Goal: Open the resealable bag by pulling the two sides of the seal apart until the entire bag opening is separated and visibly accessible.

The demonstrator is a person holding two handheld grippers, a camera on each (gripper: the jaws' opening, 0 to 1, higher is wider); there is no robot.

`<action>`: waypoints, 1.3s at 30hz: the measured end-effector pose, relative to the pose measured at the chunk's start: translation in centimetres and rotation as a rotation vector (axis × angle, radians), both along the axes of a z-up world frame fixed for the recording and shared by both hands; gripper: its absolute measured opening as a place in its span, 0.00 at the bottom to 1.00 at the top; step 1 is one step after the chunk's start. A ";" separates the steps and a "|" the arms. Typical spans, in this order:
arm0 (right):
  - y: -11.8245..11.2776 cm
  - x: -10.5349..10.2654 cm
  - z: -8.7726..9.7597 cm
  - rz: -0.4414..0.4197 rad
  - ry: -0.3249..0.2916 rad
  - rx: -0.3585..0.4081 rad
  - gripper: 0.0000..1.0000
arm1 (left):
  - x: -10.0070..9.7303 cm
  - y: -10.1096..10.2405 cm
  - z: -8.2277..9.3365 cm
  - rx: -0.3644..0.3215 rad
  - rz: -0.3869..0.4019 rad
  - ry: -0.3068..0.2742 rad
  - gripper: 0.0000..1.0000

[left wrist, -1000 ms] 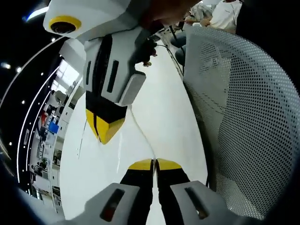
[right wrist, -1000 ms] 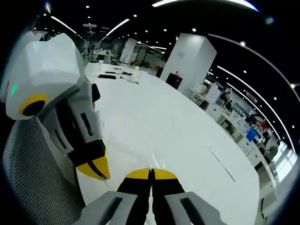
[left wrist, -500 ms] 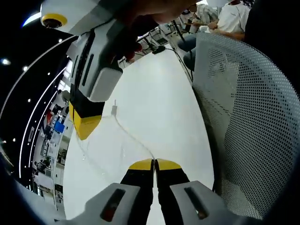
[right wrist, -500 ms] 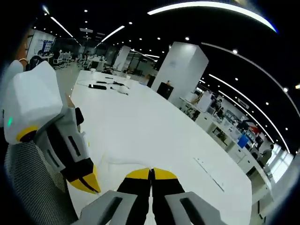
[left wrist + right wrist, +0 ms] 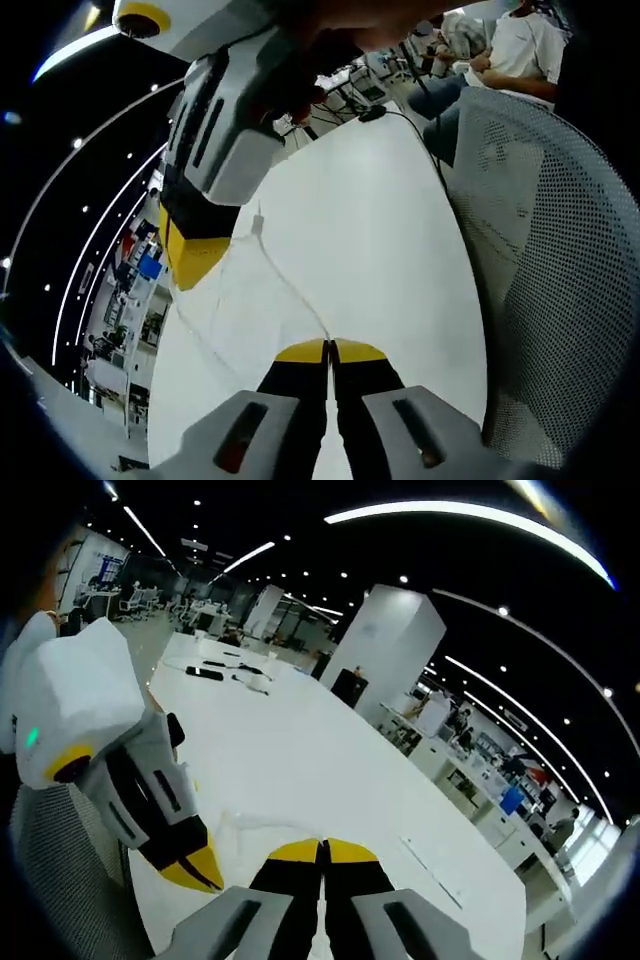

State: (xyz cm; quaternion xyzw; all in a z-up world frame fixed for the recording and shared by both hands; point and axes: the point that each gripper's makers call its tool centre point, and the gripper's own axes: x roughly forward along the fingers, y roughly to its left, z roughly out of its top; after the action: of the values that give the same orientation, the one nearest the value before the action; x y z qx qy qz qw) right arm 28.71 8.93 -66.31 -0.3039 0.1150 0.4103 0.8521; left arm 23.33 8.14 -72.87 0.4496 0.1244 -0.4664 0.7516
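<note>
The left gripper (image 5: 327,347) pinches the clear bag (image 5: 235,300) rim at 6 o'clock; the right gripper (image 5: 193,262) clamps it at 10 o'clock.

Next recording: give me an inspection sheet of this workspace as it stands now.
Surface: long white table, glossy.
Job's things: clear resealable bag, its seal edge stretched between the two grippers.
Clutter: dark items at the table's far end, too small to identify.
Grippers: left gripper shut on the bag; right gripper shut on the bag.
Cables: a dark cable running along the far table edge.
Surroundings: white mesh chair back; open office, ceiling lights, seated people.
</note>
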 end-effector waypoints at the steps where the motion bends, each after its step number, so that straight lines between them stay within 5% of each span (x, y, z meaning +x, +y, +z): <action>1: -0.1 0.0 -0.5 -0.002 0.004 -0.006 0.00 | -0.3 0.1 -0.3 0.006 -0.004 0.009 0.00; 17: -0.8 -3.9 -8.5 0.018 0.171 -0.093 0.00 | -3.2 0.3 -3.9 -0.001 0.011 0.148 0.00; 19: -1.2 -3.9 -9.2 0.033 0.138 -0.173 0.00 | -3.1 0.3 -3.5 -0.059 0.041 0.173 0.02; 24: -1.0 -4.4 -10.3 0.060 0.127 -0.207 0.00 | -3.1 0.1 -2.0 -0.234 0.107 0.266 0.13; 28: -0.8 -4.6 -11.1 0.084 0.131 -0.218 0.00 | -2.8 1.1 -1.6 -0.224 0.128 0.242 0.20; 37: -1.4 -3.3 -12.6 0.170 0.061 -0.347 0.00 | -1.7 3.4 -0.9 -0.357 0.247 0.258 0.32; 39: -1.7 -2.5 -12.6 0.198 0.006 -0.421 0.00 | -1.4 4.2 -0.9 -0.374 0.279 0.260 0.36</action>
State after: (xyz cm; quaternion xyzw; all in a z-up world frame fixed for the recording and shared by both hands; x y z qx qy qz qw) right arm 26.16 7.21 -78.95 -0.4837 0.1702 0.4595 0.7252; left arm 21.95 12.31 -73.76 0.2177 0.1925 -0.4271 0.8562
